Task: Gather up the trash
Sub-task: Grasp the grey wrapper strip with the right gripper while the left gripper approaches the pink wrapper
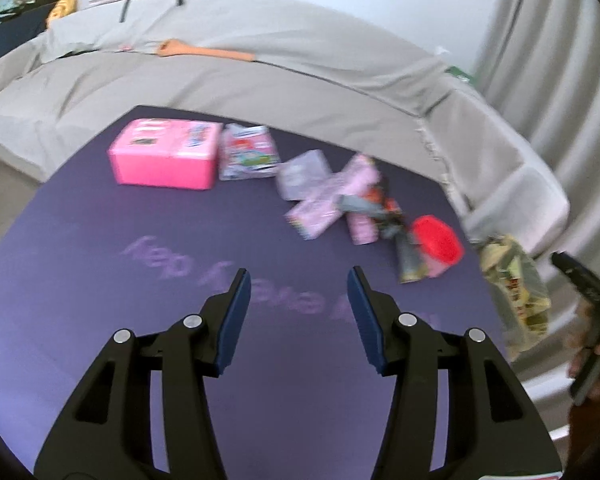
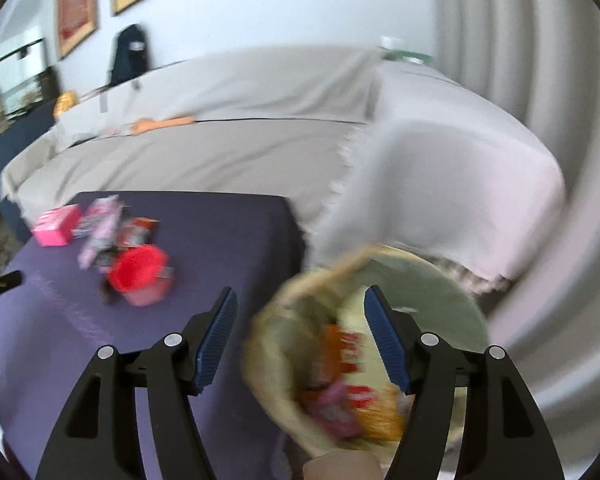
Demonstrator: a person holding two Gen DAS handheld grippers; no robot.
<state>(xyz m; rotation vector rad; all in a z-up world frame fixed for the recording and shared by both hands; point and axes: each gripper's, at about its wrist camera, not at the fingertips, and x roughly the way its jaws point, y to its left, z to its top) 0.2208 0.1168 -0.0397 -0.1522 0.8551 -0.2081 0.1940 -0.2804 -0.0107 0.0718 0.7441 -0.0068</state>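
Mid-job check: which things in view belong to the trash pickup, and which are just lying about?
Job:
- wrappers littered on the purple table
- red-lidded cup
- trash bag, already holding wrappers
- left gripper and right gripper, both open, nothing between the fingers

Lying about:
- pink box, possibly not trash
- covered sofa
- curtain

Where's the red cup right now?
The red cup sits on the purple table, near its right edge in the left wrist view, beside the pile of pink wrappers.
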